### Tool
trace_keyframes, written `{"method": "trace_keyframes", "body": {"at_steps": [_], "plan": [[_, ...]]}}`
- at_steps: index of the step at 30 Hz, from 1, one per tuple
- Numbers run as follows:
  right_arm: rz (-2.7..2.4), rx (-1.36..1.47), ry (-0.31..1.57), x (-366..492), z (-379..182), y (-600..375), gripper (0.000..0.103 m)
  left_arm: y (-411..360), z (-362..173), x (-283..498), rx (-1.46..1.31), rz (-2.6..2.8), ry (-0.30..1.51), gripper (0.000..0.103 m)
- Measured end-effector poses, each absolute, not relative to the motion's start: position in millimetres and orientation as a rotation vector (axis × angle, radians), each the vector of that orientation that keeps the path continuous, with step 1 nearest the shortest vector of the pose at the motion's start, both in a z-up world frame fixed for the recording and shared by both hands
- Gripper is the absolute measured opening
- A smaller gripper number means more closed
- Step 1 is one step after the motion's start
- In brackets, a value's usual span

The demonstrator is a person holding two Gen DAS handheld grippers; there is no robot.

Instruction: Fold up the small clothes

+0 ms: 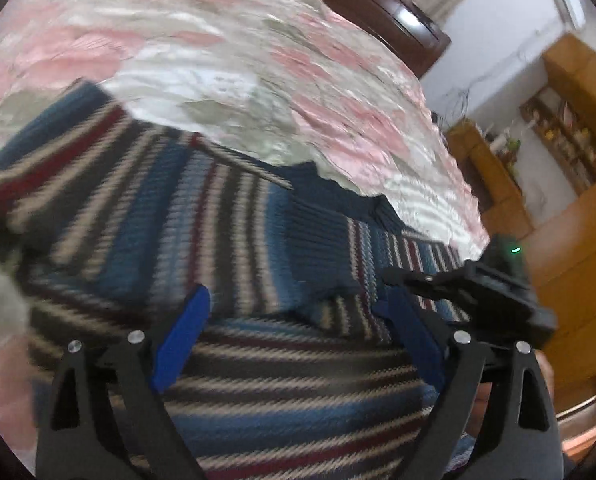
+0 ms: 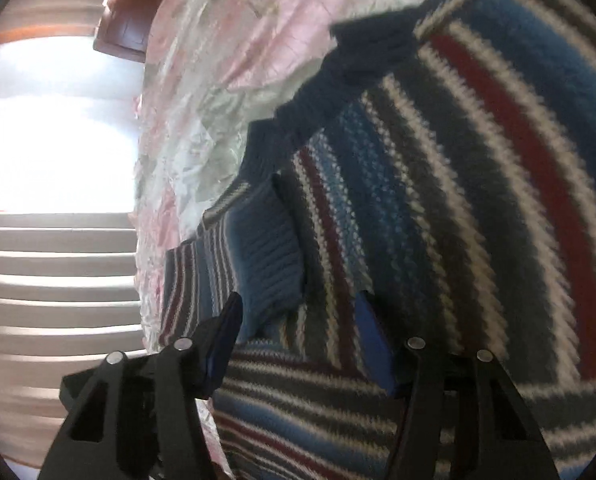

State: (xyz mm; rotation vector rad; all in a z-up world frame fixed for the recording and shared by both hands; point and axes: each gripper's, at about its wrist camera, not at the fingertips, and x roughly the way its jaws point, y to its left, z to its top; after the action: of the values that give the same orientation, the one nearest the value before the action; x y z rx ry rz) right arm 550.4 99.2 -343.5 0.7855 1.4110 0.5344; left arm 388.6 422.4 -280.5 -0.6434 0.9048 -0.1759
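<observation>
My left gripper (image 1: 298, 312) is wide open above the striped sweater (image 1: 178, 216), and nothing is between its blue fingers (image 1: 182, 336). My right gripper (image 2: 298, 328) is also open, with its fingers apart over the same sweater (image 2: 458, 200). The sweater lies on the bed cover (image 1: 238, 60), which is pink and white. A ribbed blue cuff (image 2: 266, 248) lies on top of the stripes, near my right gripper. The pictures are blurred, so I think the fingers do not touch the knit, but I cannot be sure.
</observation>
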Motion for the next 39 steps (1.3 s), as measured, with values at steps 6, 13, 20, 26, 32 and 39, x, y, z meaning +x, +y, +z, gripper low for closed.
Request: {"method": "trace_keyframes", "body": {"at_steps": [6, 13, 20, 26, 32, 39], "plan": [[0.588, 0.815, 1.410, 558, -352, 120, 0.054, 473, -271, 358, -0.741, -0.129, 0.879, 0.090], [0.592, 0.779, 1.385, 559, -354, 138, 0.011, 493, -265, 358, -0.743, -0.128, 0.867, 0.091], [0.611, 0.664, 1.302, 559, -321, 130, 0.008, 511, -254, 359, -0.712, -0.116, 0.874, 0.091], [0.592, 0.556, 1.254, 568, -279, 103, 0.008, 517, -248, 363, -0.718, -0.125, 0.880, 0.091], [0.531, 0.508, 1.241, 576, -266, 58, 0.008, 514, -247, 372, -0.695, -0.132, 0.904, 0.091], [0.484, 0.522, 1.249, 575, -276, 18, 0.008, 503, -254, 391, -0.711, -0.211, 0.938, 0.091]]}}
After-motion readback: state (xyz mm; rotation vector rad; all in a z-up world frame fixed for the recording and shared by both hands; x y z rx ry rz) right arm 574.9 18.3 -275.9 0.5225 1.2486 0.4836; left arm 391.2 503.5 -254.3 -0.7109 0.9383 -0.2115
